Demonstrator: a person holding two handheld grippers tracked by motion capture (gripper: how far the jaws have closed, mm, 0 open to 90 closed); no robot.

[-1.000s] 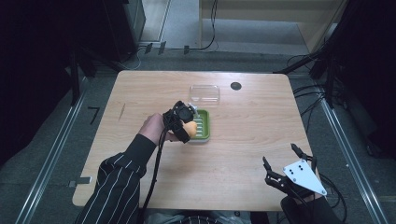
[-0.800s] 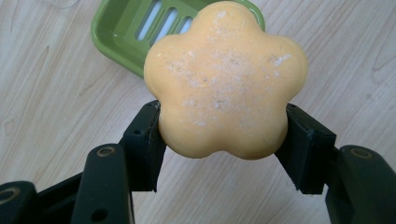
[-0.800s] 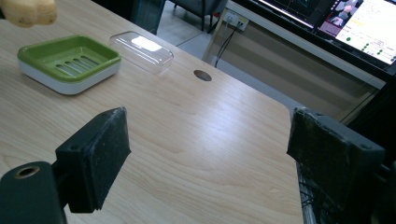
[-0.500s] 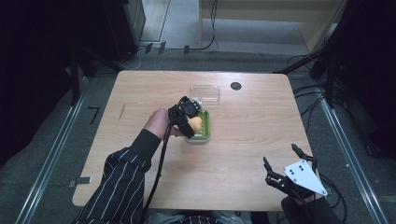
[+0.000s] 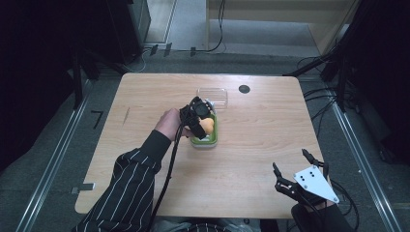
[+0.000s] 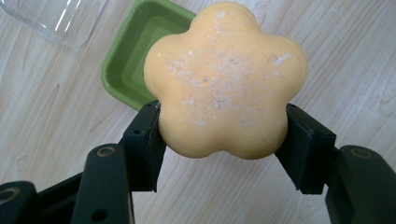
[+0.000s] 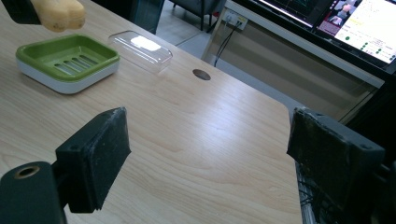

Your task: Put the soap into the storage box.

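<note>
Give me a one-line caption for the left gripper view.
Hand-held gripper shut on a flower-shaped orange soap, above a green dish and wooden table.

A light wooden table (image 5: 145, 96) carries a green soap dish (image 7: 65, 58) and, just beside it, a clear lid (image 7: 142, 49).

One flower-shaped orange soap (image 6: 224, 84), one green soap dish (image 7: 65, 56), one clear plastic lid (image 5: 212, 96), two grippers

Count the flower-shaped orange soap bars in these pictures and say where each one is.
1. The flower-shaped orange soap bar is clamped between the left gripper's black jaws, held above the green slotted soap dish, not resting in it.
</note>
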